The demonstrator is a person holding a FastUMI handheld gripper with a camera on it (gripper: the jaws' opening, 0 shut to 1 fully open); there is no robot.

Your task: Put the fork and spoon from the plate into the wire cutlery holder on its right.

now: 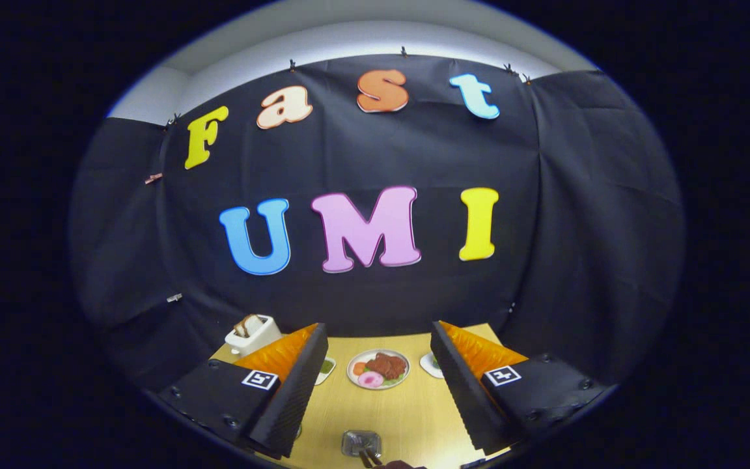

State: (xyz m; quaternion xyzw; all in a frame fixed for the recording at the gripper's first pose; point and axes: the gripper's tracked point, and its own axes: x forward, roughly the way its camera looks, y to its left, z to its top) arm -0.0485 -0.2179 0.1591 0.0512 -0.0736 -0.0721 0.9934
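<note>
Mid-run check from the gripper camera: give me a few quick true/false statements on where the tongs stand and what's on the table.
1. The tongs are open. True.
2. The tongs grip the plate of food. False: it lies beyond them, untouched.
3. A white toaster stands at the table's far left corner. True.
4. The toaster is empty. False: something sticks out of its top.
5. A small metal item lies on the table between the fingers, nearest the camera. True.

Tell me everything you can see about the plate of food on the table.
The plate is round, white-rimmed and lies flat on the wooden table, beyond the open tool. It carries dark brown meat, a pink piece, something orange and some green, likely toy food. Small dishes flank it without touching. No fork or spoon can be made out on it.
</note>
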